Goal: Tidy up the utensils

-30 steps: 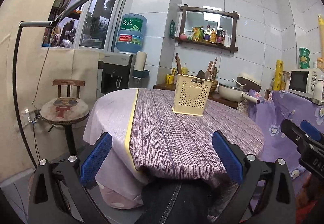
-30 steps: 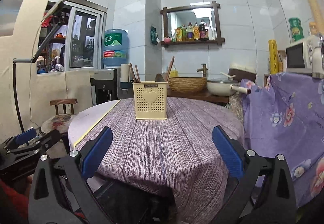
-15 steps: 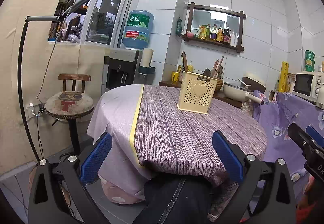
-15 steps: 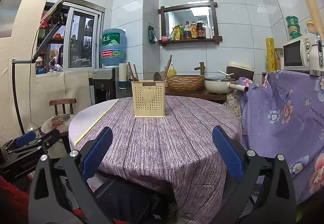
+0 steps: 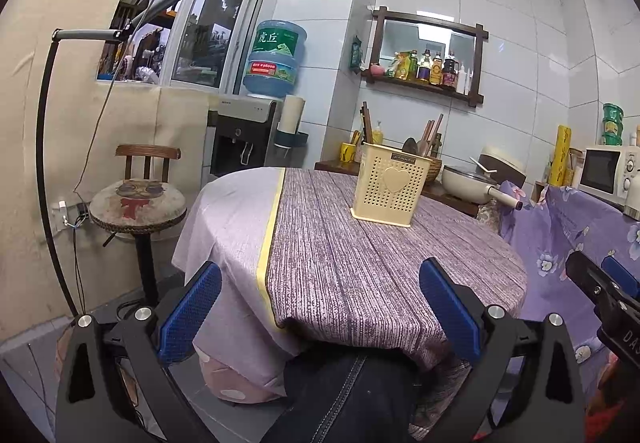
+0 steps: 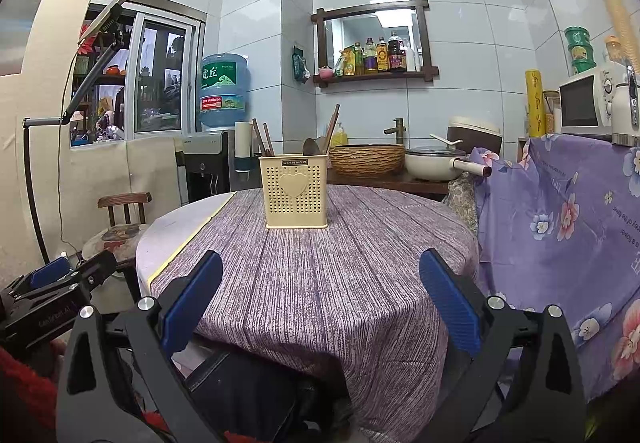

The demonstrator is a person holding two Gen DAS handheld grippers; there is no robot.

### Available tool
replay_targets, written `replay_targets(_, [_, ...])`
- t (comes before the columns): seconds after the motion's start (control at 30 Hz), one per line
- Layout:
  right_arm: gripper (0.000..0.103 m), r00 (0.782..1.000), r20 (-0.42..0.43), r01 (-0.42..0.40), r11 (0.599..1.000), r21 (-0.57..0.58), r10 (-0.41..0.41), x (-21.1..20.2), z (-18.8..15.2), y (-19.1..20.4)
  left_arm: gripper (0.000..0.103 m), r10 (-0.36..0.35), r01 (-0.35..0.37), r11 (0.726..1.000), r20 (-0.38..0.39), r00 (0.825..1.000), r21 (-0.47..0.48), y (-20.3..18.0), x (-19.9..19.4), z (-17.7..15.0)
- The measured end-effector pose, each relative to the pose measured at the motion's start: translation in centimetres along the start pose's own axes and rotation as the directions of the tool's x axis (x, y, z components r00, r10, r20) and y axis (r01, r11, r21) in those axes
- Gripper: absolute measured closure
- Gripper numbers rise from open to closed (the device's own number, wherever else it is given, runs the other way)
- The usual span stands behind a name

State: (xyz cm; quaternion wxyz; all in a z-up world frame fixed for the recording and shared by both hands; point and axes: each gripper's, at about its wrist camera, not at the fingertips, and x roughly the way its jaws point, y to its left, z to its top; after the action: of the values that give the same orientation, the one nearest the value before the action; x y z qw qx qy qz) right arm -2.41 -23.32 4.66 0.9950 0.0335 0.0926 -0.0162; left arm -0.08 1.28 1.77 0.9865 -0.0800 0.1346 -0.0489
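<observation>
Centre frame I see the holder (image 6: 294, 190) on the table (image 6: 320, 283); utensils (image 6: 316, 145) in it; chair (image 6: 124, 219) at left; pot (image 6: 436, 163) behind right.

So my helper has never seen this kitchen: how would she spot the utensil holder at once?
Find the round table under the purple striped cloth. The utensil holder stands alone on its far side: a cream, perforated plastic box with a raised heart on the front. Unlike the woven basket on the counter behind, chopsticks and spoons stick out of it.
</observation>
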Motion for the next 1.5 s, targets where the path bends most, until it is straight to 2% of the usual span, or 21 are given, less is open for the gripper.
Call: replay_targets(1.5, [0.006, 1.0, -0.006, -0.002, 1.0, 0.002, 0.002, 0.1, -0.36, 0.27, 0.005, 0.014, -0.014, 1.0, 0.003, 1.0, -0.008, -0.4, -0.29, 0.18])
